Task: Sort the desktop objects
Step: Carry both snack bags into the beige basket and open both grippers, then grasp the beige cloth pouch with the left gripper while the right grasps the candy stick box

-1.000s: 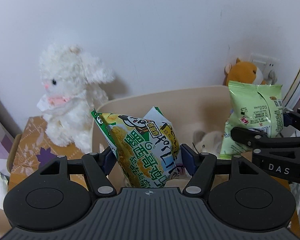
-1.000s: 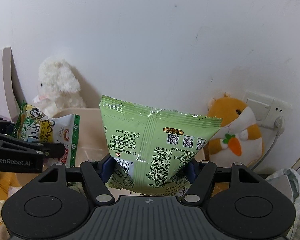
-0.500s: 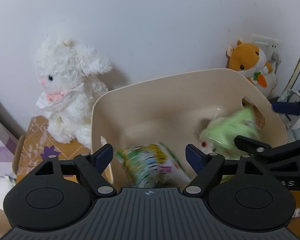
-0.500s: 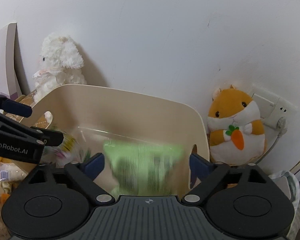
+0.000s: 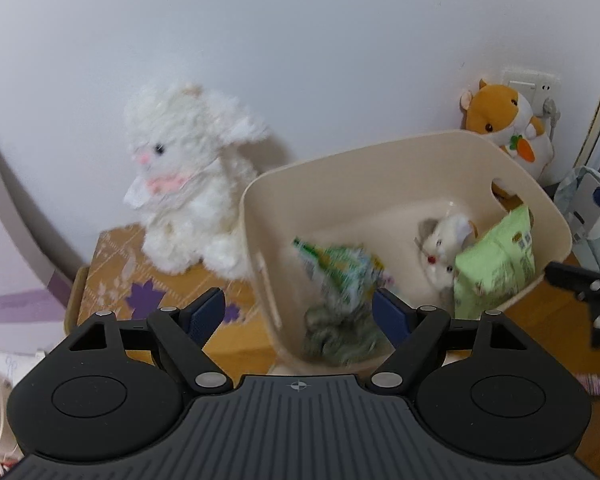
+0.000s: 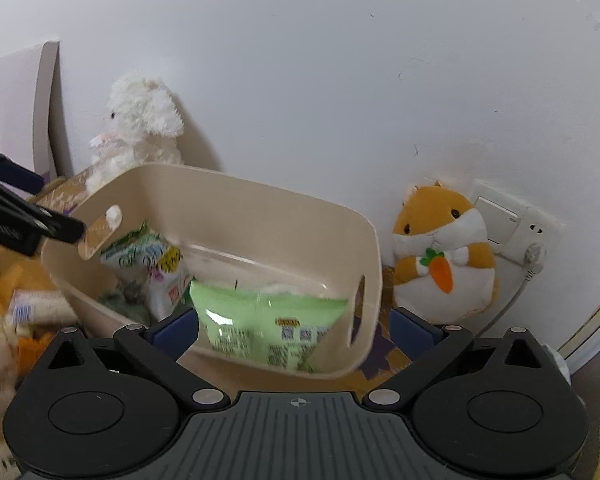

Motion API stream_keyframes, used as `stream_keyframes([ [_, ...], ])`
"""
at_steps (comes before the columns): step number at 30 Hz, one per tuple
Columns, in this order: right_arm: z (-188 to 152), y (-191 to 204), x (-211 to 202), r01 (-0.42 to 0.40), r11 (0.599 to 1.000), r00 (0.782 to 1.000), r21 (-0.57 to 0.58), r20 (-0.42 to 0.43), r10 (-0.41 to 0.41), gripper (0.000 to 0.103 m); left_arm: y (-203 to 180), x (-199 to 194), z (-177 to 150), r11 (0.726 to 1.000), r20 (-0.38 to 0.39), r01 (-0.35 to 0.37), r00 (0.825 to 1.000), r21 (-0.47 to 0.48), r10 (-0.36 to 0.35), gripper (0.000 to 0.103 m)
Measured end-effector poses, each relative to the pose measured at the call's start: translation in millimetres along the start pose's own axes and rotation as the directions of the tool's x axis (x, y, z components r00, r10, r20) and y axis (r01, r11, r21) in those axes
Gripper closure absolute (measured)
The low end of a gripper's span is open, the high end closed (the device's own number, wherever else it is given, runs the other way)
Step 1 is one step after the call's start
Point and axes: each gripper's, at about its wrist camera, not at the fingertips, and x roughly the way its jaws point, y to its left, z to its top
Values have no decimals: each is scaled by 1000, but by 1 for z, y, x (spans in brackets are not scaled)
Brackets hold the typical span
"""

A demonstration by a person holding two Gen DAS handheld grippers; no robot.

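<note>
Both snack bags now lie inside the beige bin [image 5: 452,152], so this pair of drops looks done. The left claw [image 5: 298,306] has just been opening; its jaws stand wide apart with nothing gripped, and the patterned snack bag [image 5: 336,264] sits blurred in the bin just ahead of and between its fingertips, above a grey-green bundle [image 5: 336,328] I cannot identify. The right claw [image 6: 294,326] has likewise just been opening and is spread wide and empty; the pale green snack bag [image 6: 268,328] leans against the bin's near wall directly ahead of it. A small white plush [image 5: 440,244] also rests in the bin, ahead and to the right of the left claw.

Work seems to remain: off the right claw's left side, a few loose items [image 6: 32,304] lie blurred on the counter [image 5: 548,320]. The white rabbit plush [image 5: 184,184] and hamster plush [image 6: 440,256] stand outside the bin by the wall; whether they are to be sorted is unclear.
</note>
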Motion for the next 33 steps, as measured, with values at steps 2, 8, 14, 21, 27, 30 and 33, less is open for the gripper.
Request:
stream_keyframes([
  [2, -6, -2, -5, -7, 1000, 1000, -12, -5, 7, 0, 9, -5, -9, 1000, -11, -1, 1000, 0, 1, 21],
  [8, -29, -9, -18, -10, 999, 999, -43, -38, 8, 0, 32, -15, -39, 999, -57, -17, 998, -39, 15, 21],
  [14, -60, -15, -28, -15, 998, 995, -60, -103, 9, 0, 45, -24, -67, 994, -95, -4, 995, -105, -6, 21],
  [21, -103, -21, -37, -35, 992, 984, -121, -175, 13, 0, 42, -34, -100, 995, -149, 44, 987, -87, -57, 21],
  [27, -131, -27, -39, -65, 992, 972, -109, -230, 39, 0, 34, -34, -125, 992, -206, 116, 971, -50, -124, 21],
  [30, -141, -26, -35, -72, 990, 965, -123, -258, 38, 0, 29, -29, -133, 990, -230, 137, 963, -41, -143, 21],
  [33, -149, -24, -26, -74, 986, 960, -152, -277, 29, 0, 24, -20, -137, 987, -252, 148, 955, -57, -157, 21],
])
